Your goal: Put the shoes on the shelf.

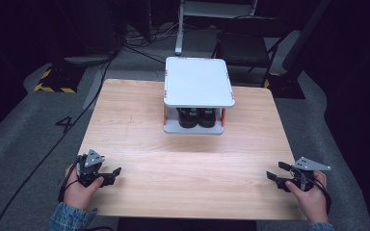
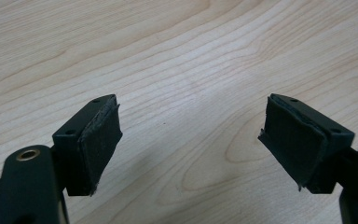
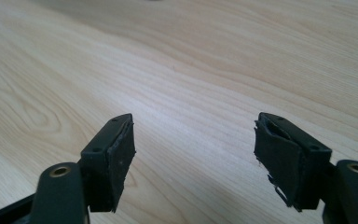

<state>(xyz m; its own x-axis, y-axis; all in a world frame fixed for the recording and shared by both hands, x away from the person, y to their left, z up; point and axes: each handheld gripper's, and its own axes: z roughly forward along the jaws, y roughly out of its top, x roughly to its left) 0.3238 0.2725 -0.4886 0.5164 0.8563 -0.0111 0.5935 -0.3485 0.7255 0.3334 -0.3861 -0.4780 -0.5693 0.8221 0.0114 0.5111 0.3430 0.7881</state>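
Dark room w/ grey floor; light wood table [image 1: 183, 159] in the middle. At its far centre a white two-tier shelf [image 1: 198, 82], two black shoes [image 1: 197, 117] on the lower tier, well apart from both grippers. Left gripper [image 1: 117, 172] at near-left edge, jaws spread, nothing betw. them. Right gripper [image 1: 274, 171] at near-right edge, jaws wide apart, holding nothing.

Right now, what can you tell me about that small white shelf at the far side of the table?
The shelf is a small two-level stand: a white rounded-corner top board over a white lower board, joined by orange corner posts. It stands upright and square near the far edge of the wooden table, centered. Two dark, roundish items sit side by side on its lower level; what they are is unclear.
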